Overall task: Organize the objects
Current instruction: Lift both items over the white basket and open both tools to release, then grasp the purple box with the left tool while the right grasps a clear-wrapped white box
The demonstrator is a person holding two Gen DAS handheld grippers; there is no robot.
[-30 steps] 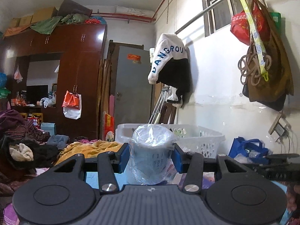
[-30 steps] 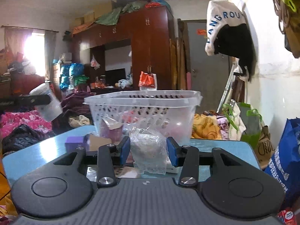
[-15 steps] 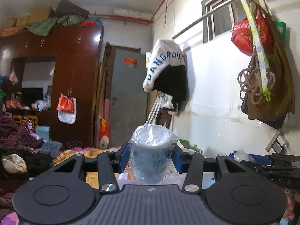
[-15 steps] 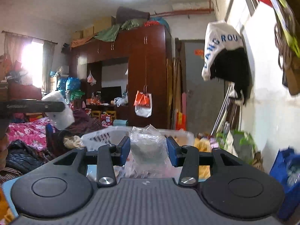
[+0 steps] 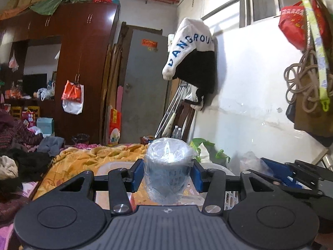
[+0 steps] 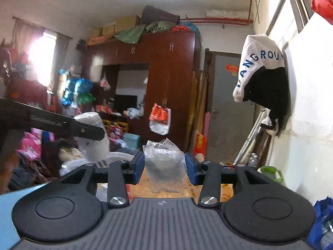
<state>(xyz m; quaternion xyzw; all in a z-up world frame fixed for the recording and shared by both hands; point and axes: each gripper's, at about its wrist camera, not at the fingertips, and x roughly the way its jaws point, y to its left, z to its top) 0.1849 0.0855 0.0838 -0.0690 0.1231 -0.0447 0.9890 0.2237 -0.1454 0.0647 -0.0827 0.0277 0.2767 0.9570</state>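
Above the white plastic laundry basket [image 5: 216, 167], the left gripper [image 5: 167, 173] clamps an upright pale cup wrapped in clear film [image 5: 167, 166] between its blue pads, while the right gripper [image 6: 164, 166] pinches a crumpled clear plastic bag of grey material [image 6: 164, 162].

Both wrist views level, wardrobe [image 5: 83, 66] shared

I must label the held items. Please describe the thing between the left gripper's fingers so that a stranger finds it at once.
Start from the left gripper, low in the left wrist view, over the white basket. Between its blue fingers stands a plastic-wrapped cup, upright. Unlike the crumpled grey bag in the right gripper, it is round and smooth.
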